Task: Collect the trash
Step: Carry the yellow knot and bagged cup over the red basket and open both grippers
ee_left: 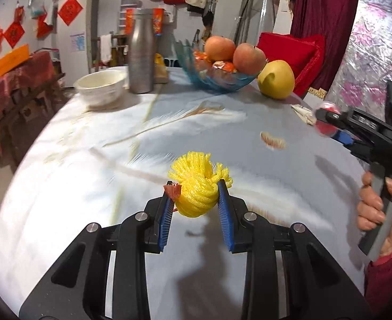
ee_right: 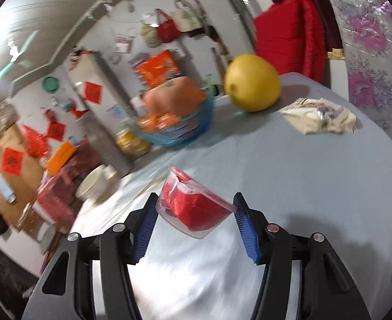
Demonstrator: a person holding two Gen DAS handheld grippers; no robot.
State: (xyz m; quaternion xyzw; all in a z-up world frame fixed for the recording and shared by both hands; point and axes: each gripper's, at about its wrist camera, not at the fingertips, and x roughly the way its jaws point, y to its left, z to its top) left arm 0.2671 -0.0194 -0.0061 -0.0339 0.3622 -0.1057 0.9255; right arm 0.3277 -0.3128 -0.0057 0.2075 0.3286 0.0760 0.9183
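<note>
closest to us, our left gripper (ee_left: 196, 189) is clamped on a bundle of yellow foam fruit net (ee_left: 196, 186), w/ a small orange scrap (ee_left: 172, 190) caught at its left pad, held just above the pale table (ee_left: 62, 186). our right gripper (ee_right: 194, 208) squeezes a clear plastic cup (ee_right: 194, 208) stuffed w/ red wrapping, tilted on its side btwn the blue pads (ee_right: 146, 229). further out on the table lies a piece of peel (ee_left: 272, 140), then a crumpled paper wrapper (ee_right: 321, 118) near the far right edge. beyond that a yellow pomelo (ee_left: 276, 80) sits just beside a blue glass bowl (ee_left: 209, 80) of apples, w/ a steel bottle (ee_left: 142, 53) and white bowl (ee_left: 100, 85) at far left.
</note>
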